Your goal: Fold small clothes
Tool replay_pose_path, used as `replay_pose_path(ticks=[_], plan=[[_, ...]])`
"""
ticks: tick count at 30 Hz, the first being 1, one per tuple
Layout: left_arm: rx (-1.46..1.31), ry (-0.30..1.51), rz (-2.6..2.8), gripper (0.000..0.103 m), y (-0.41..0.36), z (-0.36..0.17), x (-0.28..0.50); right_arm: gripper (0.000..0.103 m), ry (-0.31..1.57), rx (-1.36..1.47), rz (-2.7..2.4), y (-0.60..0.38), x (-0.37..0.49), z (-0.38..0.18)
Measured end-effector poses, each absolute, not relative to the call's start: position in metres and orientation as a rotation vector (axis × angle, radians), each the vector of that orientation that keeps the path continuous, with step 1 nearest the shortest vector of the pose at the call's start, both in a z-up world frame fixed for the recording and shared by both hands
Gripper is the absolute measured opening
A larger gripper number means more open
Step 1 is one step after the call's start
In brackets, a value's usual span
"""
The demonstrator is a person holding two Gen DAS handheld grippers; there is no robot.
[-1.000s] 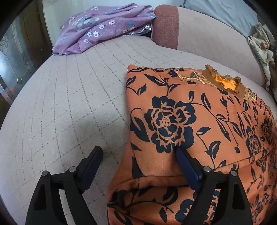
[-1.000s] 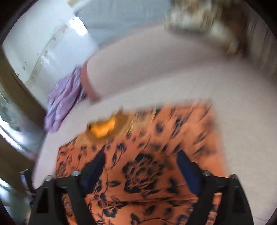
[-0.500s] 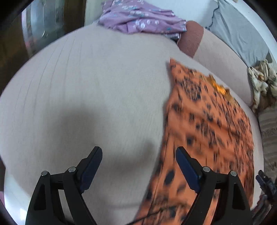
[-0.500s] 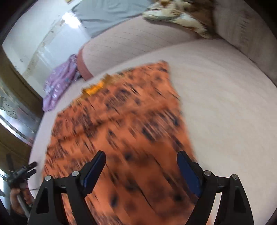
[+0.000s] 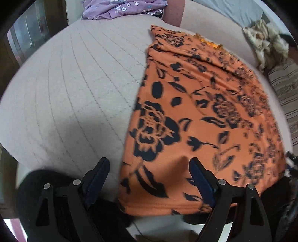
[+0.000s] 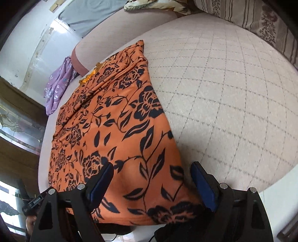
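- While both tools hung over the near end of the cloth, neither gripped anything.
- Left tool: jaws wide apart, released; the cloth's near left corner lay under the gap, right finger above the fabric, left finger above bare sofa.
- Right tool: jaws wide apart, released; the near right corner of the cloth lay under the gap, its right edge running between the fingers.
- Cloth: orange with dark flower print, spread flat lengthwise on the quilted sofa seat, near hem at the seat's front edge, a fold line across the far part, frayed yellow trim at the far end.
- Purple flowered garment lay bunched at the far left, well apart from the cloth.
- Pale crumpled fabric sat at the far right by the backrest.
- Whether either tool touched the cloth could not be told.
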State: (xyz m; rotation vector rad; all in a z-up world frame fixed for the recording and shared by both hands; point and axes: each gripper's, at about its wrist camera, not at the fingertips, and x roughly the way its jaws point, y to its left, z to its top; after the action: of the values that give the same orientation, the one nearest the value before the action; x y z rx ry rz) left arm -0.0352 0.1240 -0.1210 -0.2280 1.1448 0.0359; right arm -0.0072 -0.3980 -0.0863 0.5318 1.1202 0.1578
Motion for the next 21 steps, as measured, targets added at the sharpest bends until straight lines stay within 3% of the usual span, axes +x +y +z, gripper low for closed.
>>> replay_pose_path(ticks=[8,14,21], plan=[[-0.245,1.054,0.056,0.087,0.127,-0.101,-0.042,0.087,0.992,0.501,0.099,-0.412,0.007,-0.049],[-0.250,0.948,0.006,0.087,0.121,-0.086,0.001,0.087,0.910,0.530,0.162,-0.417,0.114,-0.030],[-0.339,0.937,0.031,0.087,0.140,-0.093,0.079,0.084,0.999,0.541,0.152,-0.406,0.249,-0.073]])
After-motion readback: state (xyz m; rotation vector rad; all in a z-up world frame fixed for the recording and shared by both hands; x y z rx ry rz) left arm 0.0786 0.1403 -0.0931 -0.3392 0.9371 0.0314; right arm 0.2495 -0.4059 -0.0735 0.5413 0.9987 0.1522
